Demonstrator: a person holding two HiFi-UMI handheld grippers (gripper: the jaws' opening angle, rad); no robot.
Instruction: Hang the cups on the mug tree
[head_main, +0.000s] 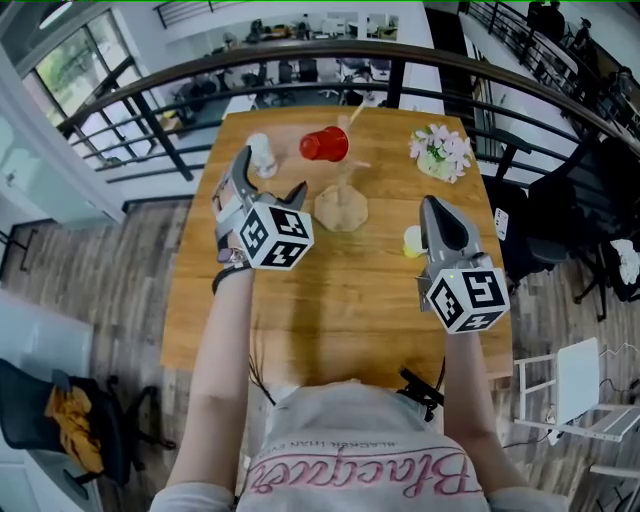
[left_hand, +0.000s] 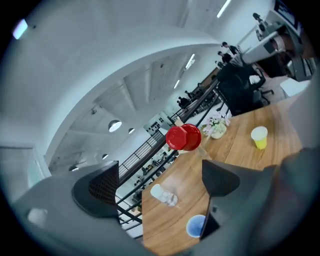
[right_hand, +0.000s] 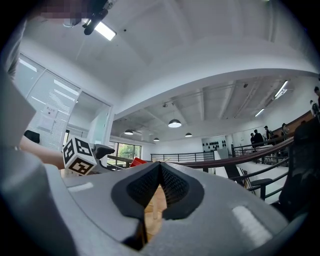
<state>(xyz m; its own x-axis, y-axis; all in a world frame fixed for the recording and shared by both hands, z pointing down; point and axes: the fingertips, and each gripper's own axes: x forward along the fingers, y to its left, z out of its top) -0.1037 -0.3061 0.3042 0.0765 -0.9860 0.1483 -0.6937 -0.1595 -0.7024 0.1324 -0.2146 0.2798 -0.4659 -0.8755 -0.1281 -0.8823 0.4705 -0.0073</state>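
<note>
Blue cup (left_hand: 196, 226), left gripper view (not head)

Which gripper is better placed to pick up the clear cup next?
Left: the left gripper hovers by the clear cup, fingers open; the right gripper is shut and nearer the yellow cup.

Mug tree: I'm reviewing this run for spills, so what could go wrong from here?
The red cup hangs on one side of the mug tree; a bump from the open left tongs might tip it. The clear cup sits near the table edge and could be knocked off.
</note>
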